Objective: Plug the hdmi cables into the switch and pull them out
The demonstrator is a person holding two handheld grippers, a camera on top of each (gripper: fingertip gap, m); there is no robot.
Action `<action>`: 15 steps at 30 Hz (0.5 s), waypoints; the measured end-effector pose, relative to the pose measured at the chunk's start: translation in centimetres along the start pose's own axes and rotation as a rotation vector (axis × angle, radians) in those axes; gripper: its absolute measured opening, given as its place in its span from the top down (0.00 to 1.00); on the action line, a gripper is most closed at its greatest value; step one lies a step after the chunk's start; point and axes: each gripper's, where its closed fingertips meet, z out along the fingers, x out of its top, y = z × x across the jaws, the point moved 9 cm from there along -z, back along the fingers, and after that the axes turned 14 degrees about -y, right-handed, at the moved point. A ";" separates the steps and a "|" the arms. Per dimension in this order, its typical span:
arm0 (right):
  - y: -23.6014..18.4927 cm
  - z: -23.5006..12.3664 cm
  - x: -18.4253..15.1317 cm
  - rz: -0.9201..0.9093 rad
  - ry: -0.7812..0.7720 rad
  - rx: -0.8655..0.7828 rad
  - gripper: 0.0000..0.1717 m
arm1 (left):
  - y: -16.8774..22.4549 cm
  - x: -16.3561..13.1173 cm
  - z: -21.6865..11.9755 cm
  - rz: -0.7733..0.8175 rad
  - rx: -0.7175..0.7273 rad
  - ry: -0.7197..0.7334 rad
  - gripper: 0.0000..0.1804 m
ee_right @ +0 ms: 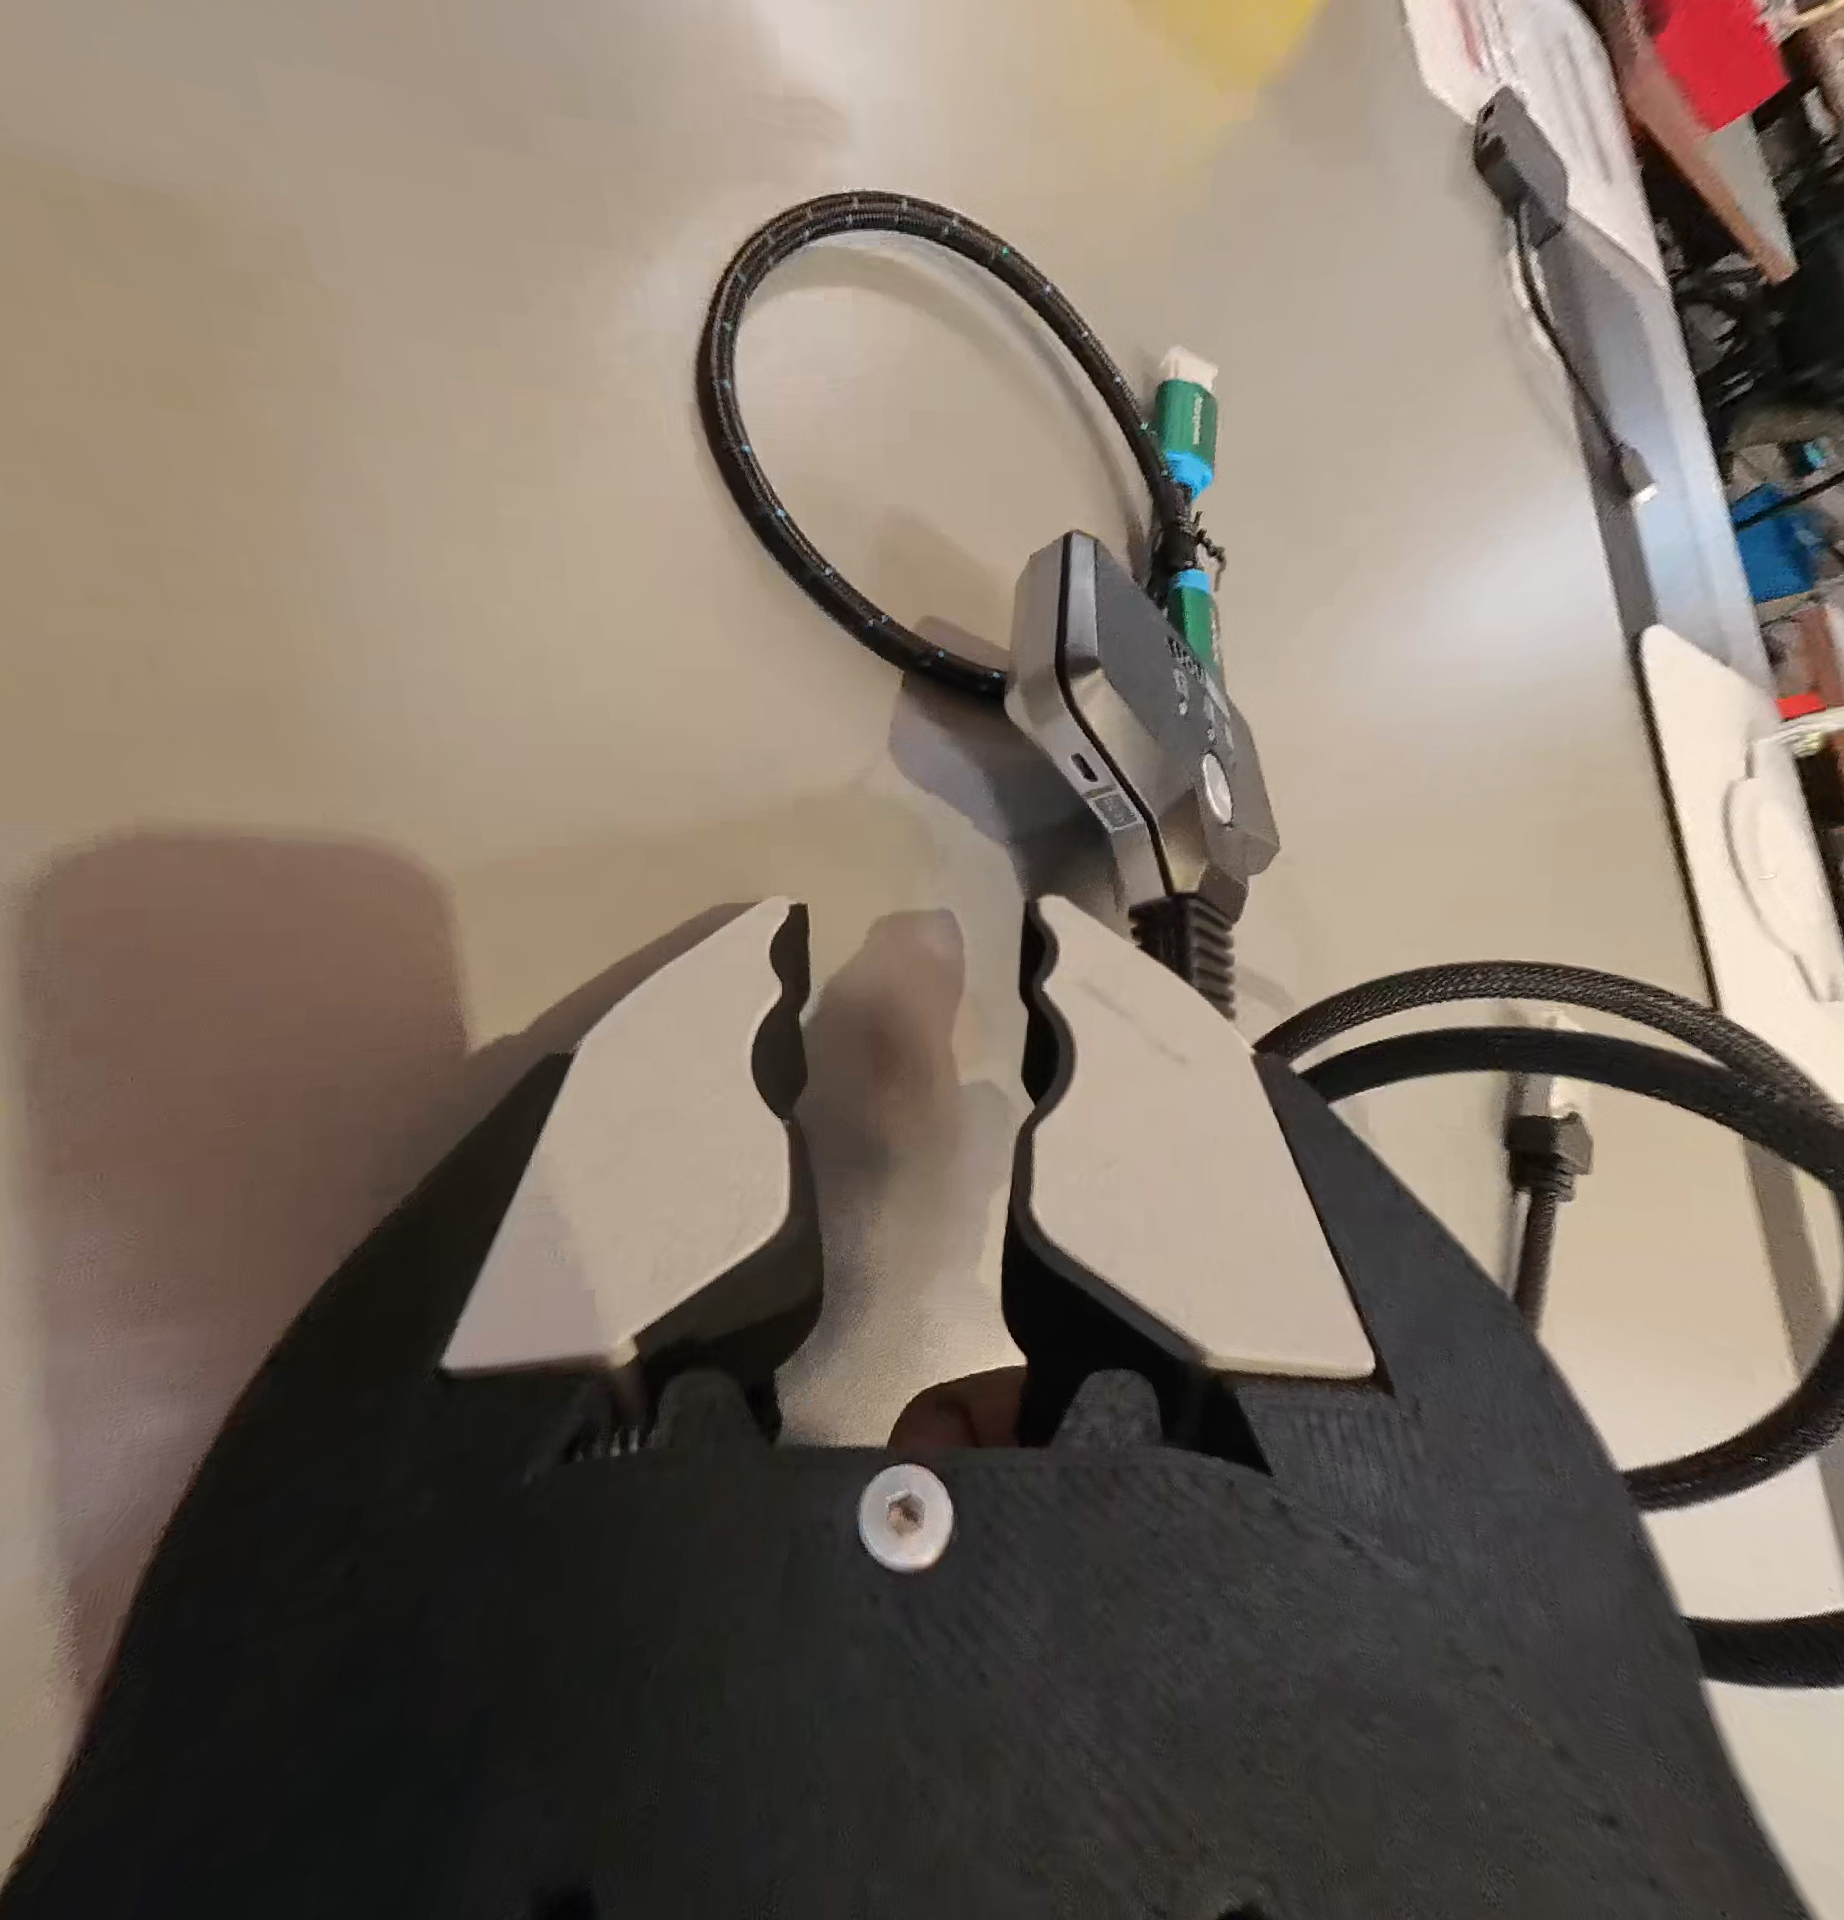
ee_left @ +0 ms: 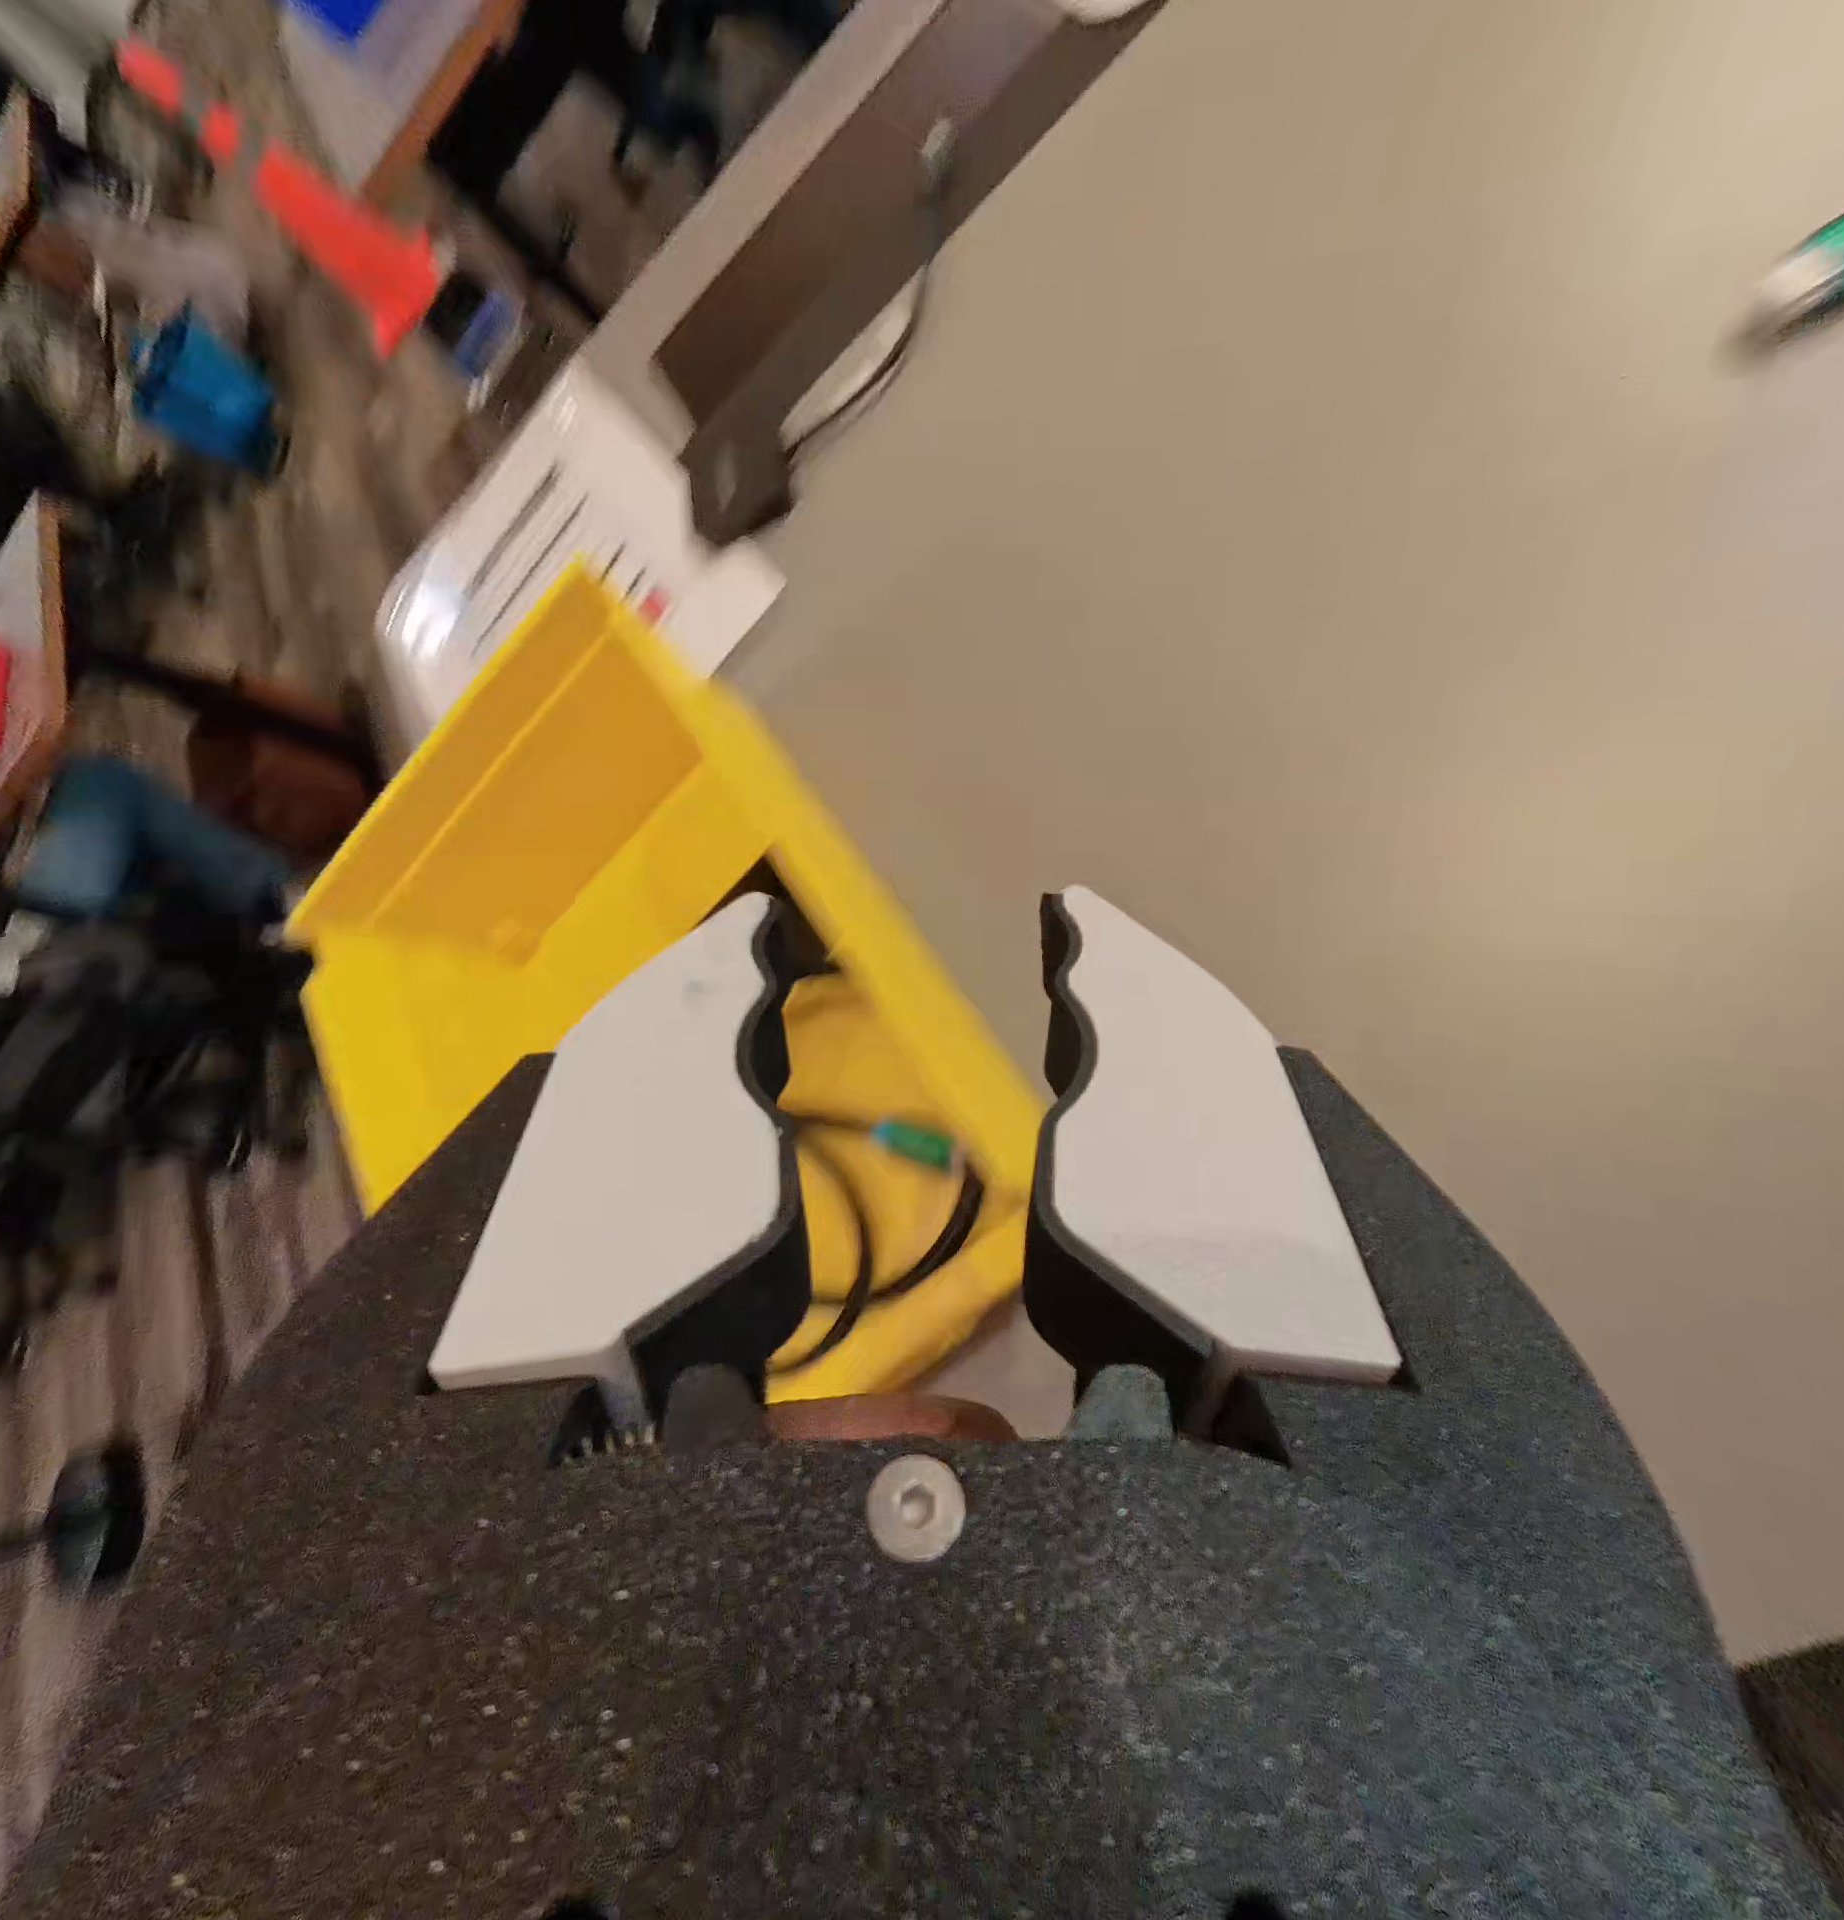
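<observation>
In the left wrist view my left gripper [ee_left: 907, 904] is open and holds nothing. It hovers over a yellow open-topped box [ee_left: 544, 831] at the edge of a beige table [ee_left: 1417, 727]. The box's right wall runs between my fingers, and no pad presses on it. Inside the box lies a thin black cable [ee_left: 856, 1278] with a green plug [ee_left: 907, 1138]. In the right wrist view my right gripper [ee_right: 916, 914] is open and empty just above the table. A grey adapter [ee_right: 1136, 707] lies just ahead to its right, with a looped black braided cable [ee_right: 783, 312] and green plugs [ee_right: 1188, 426].
A thick black braided cable [ee_right: 1520, 997] curls by my right finger, with a dark bolt [ee_right: 1541, 1143] beside it. A white device [ee_right: 1749, 831] and a thin black lead [ee_right: 1520, 166] lie at the table's right edge. White sheets [ee_left: 544, 540] lie beyond the box. Blurred clutter fills the floor. Across from one pair of fingers to the other is roughly 45 cm. The dark bolt [ee_right: 1541, 1143] is about 20 cm from my right fingertips and 50 cm from my left.
</observation>
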 end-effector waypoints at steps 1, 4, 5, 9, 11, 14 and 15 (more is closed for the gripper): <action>0.1 0.0 -0.1 0.011 0.005 0.013 0.78 | -1.6 -1.3 -0.1 -0.027 0.017 -0.057 0.74; 0.2 0.1 -0.2 0.028 0.015 0.026 0.78 | -5.4 -4.5 1.3 -0.091 -0.031 -0.213 0.75; 0.2 0.1 -0.2 0.030 0.017 0.025 0.78 | -6.3 -5.3 2.1 -0.106 -0.056 -0.256 0.75; 0.4 0.1 -0.2 0.036 0.012 0.007 0.79 | -8.9 -7.6 6.1 -0.097 -0.097 -0.409 0.75; 0.4 0.2 -0.3 0.042 0.013 0.005 0.79 | -9.5 -8.2 8.4 -0.075 -0.117 -0.468 0.76; 0.6 0.3 -0.3 0.054 0.017 0.006 0.80 | -10.1 -8.9 11.5 -0.041 -0.119 -0.530 0.80; 0.6 0.3 -0.3 0.058 0.018 0.011 0.80 | -10.2 -9.1 12.3 -0.010 -0.111 -0.541 0.82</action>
